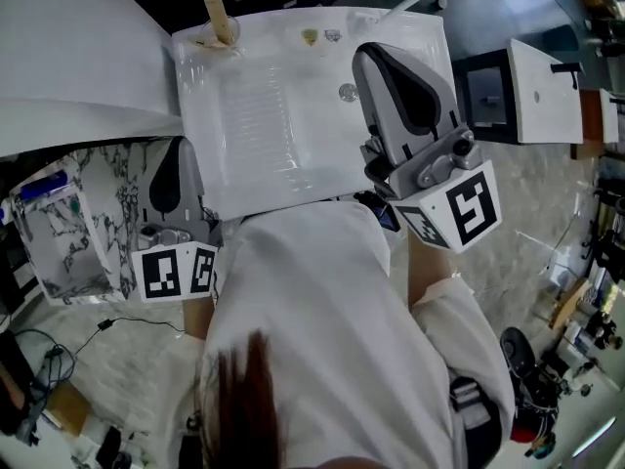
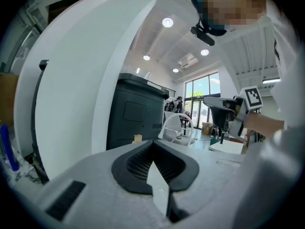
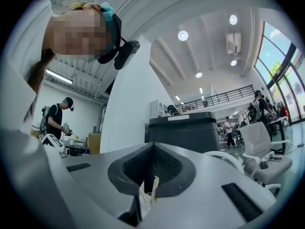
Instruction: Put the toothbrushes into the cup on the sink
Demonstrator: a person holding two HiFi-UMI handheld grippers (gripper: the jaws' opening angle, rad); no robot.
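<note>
Already one tan toothbrush (image 1: 217, 13) stands tilted in the cup (image 1: 205, 41) at the far left corner of the white sink (image 1: 264, 125); the cup is pale and hard to make out. The right claw (image 1: 383, 62) hovers over the basin, jaws together, with an unidentifiable thin tan sliver low between them. The left claw (image 1: 174, 159), beside the sink's left edge, is likewise closed. The person's white top (image 1: 322, 330) hides the near rim.

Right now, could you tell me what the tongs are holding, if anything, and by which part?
Nothing, it seems: left tongs and right tongs are both shut empty; one toothbrush stands in the cup.
</note>
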